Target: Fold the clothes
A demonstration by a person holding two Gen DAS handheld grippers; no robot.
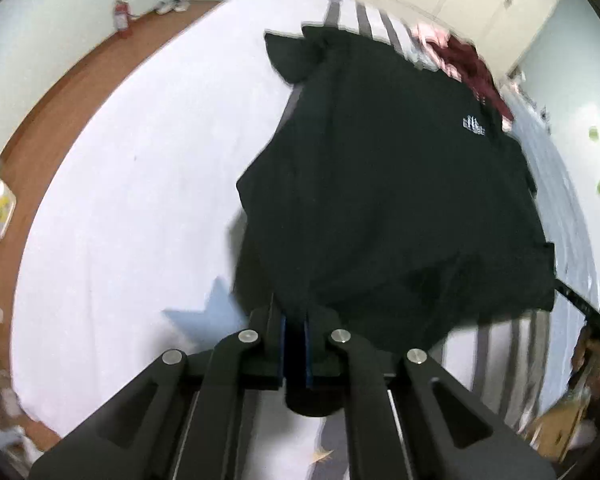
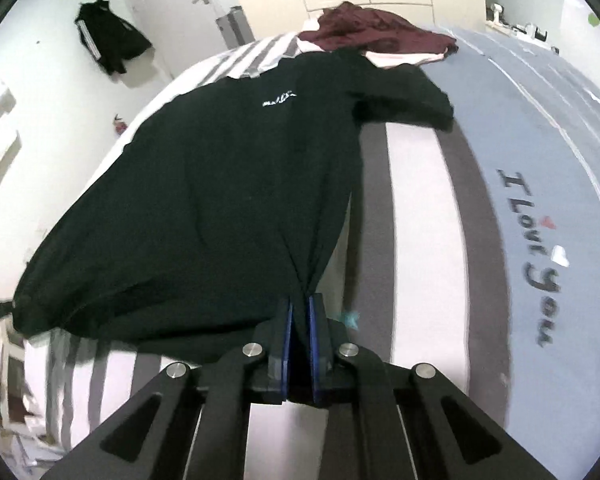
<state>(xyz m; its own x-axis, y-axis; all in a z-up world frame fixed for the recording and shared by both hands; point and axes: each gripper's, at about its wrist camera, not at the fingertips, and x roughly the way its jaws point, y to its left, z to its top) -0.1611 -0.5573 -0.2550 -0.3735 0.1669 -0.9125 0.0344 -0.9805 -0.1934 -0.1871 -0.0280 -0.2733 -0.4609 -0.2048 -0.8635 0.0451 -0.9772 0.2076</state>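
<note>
A black T-shirt with a small white chest logo lies lengthwise on the bed, collar end away from me. My left gripper is shut on the shirt's near hem corner, with cloth pinched between its blue pads. In the right wrist view the same T-shirt runs up the frame, and my right gripper is shut on its other hem corner. The hem hangs lifted off the bed between the two grips. One sleeve lies spread to the right.
A maroon garment is heaped over pink cloth at the bed's far end. A grey blanket with lettering covers the right side and a striped sheet lies beside the shirt. Left of the white sheet is wooden floor with a fire extinguisher.
</note>
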